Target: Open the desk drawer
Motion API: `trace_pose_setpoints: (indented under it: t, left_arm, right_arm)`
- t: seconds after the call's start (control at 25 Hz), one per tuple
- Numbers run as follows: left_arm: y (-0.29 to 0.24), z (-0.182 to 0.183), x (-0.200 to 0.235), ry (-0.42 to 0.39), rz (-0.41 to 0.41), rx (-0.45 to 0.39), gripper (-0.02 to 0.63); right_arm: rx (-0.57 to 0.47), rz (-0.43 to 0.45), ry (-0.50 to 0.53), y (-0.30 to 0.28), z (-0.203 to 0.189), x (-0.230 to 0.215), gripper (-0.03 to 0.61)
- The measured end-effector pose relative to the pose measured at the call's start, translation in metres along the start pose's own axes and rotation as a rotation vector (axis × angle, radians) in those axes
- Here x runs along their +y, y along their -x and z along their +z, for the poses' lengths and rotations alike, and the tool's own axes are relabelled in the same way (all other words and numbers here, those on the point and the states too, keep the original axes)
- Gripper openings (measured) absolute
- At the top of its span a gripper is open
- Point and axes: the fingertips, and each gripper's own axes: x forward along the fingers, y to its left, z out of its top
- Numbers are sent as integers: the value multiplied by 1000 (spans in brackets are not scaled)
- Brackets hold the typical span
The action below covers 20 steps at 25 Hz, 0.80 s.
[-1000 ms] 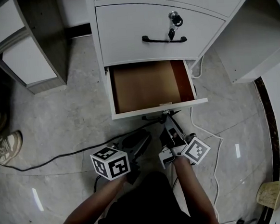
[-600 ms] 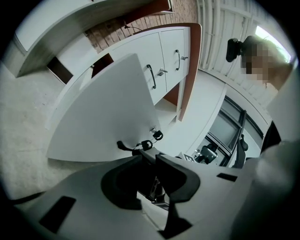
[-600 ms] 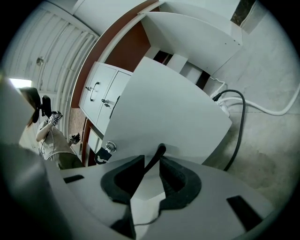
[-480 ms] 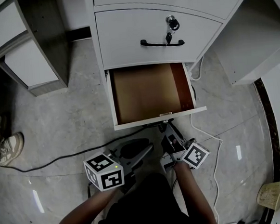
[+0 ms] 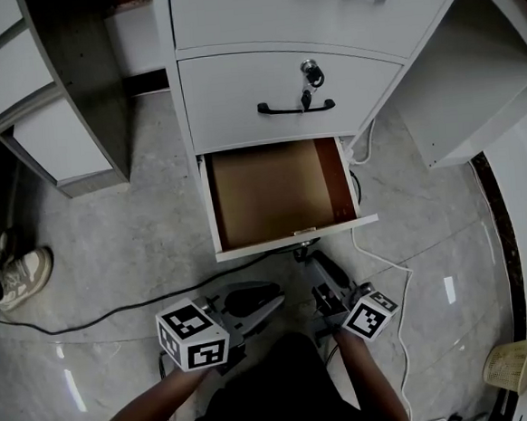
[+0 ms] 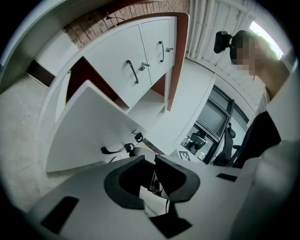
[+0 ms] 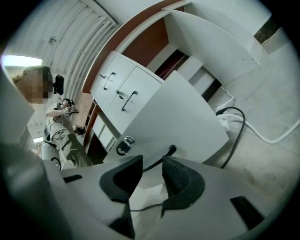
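The bottom desk drawer (image 5: 276,195) stands pulled out, its brown inside bare. Its white front (image 6: 93,126) (image 7: 187,117) carries a black handle (image 6: 110,150) (image 7: 171,150) and a lock. My right gripper (image 5: 311,258) (image 7: 152,161) points at the drawer's front edge. Its jaws stand apart, and the handle's end shows just past their tips. My left gripper (image 5: 278,298) (image 6: 150,158) hangs lower left of the drawer, clear of it. Its jaws are a little apart with nothing between them.
Above the open drawer is a shut drawer with a key in its lock (image 5: 308,73). A black cable (image 5: 90,309) and a white cable (image 5: 386,261) cross the floor. A shoe (image 5: 19,274) is at the left, a wicker basket (image 5: 510,364) at the lower right.
The drawer has slid further out of the desk. My right gripper drew back toward me at its front edge. My left gripper moved left and back, away from the drawer.
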Motion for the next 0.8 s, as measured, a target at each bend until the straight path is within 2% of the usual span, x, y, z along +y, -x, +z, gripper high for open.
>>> trace_pose_setpoints:
  t: [0.16, 0.28, 0.36, 0.44, 0.6, 0.8]
  left_arm:
    - [0, 16, -27, -55, -96, 50, 74]
    - [3, 32, -36, -85, -127, 71, 74]
    - [3, 44, -37, -94, -130, 70, 74]
    - [2, 59, -38, -104, -128, 59, 70]
    - [-6, 94, -43, -133, -108, 27, 39]
    - [-20, 136, -45, -190, -53, 2, 34]
  right_arm:
    - [74, 121, 149, 11, 6, 42, 119]
    - [127, 181, 226, 14, 15, 70, 108]
    - [142, 187, 290, 12, 26, 82, 53]
    - [146, 177, 348, 7, 38, 90, 33]
    - [133, 162, 389, -7, 69, 104, 18]
    - [104, 170, 440, -28, 109, 127, 17]
